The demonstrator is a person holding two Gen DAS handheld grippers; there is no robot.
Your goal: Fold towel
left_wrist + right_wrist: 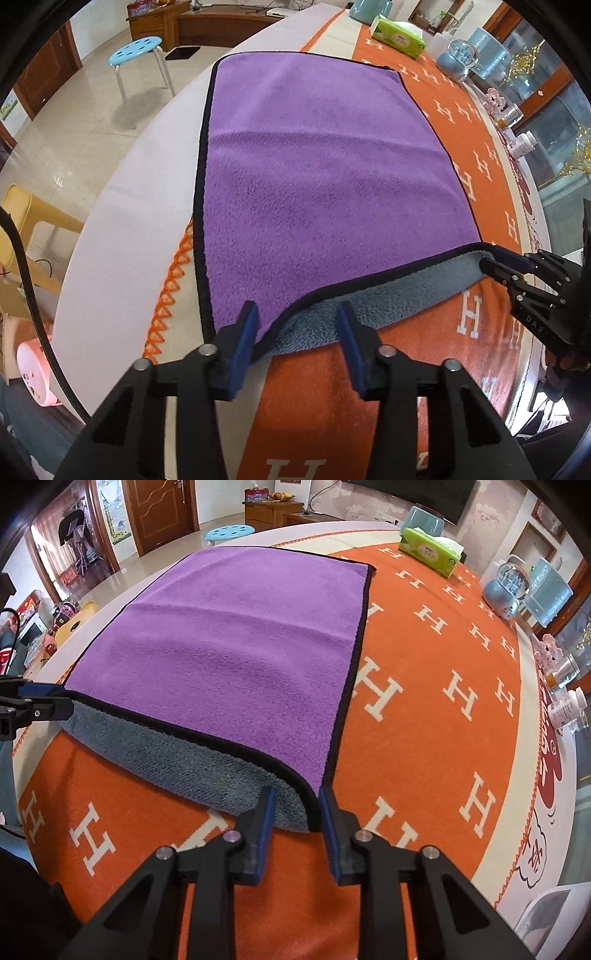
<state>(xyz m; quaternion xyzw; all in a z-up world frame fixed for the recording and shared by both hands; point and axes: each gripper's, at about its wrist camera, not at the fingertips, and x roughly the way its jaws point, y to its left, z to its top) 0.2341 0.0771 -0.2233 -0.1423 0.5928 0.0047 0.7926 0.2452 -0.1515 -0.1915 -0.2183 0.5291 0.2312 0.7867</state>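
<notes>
A purple towel (317, 177) with a black hem and grey-blue underside lies spread on the orange table cover; it also shows in the right wrist view (236, 653). Its near edge is lifted, showing the grey underside (369, 306). My left gripper (297, 343) is open, its jaws standing either side of the towel's near left corner. My right gripper (297, 827) is open around the near right corner, the hem between its jaws. Each gripper shows in the other's view, the right one (498, 266) and the left one (44, 701), both at a lifted corner.
An orange cloth with white H letters (443, 686) covers the table. A green tissue pack (432, 552), a snow globe (506, 587), bottles (565, 705) and jars stand along the far right edge. A blue stool (136, 51) stands on the floor beyond the table.
</notes>
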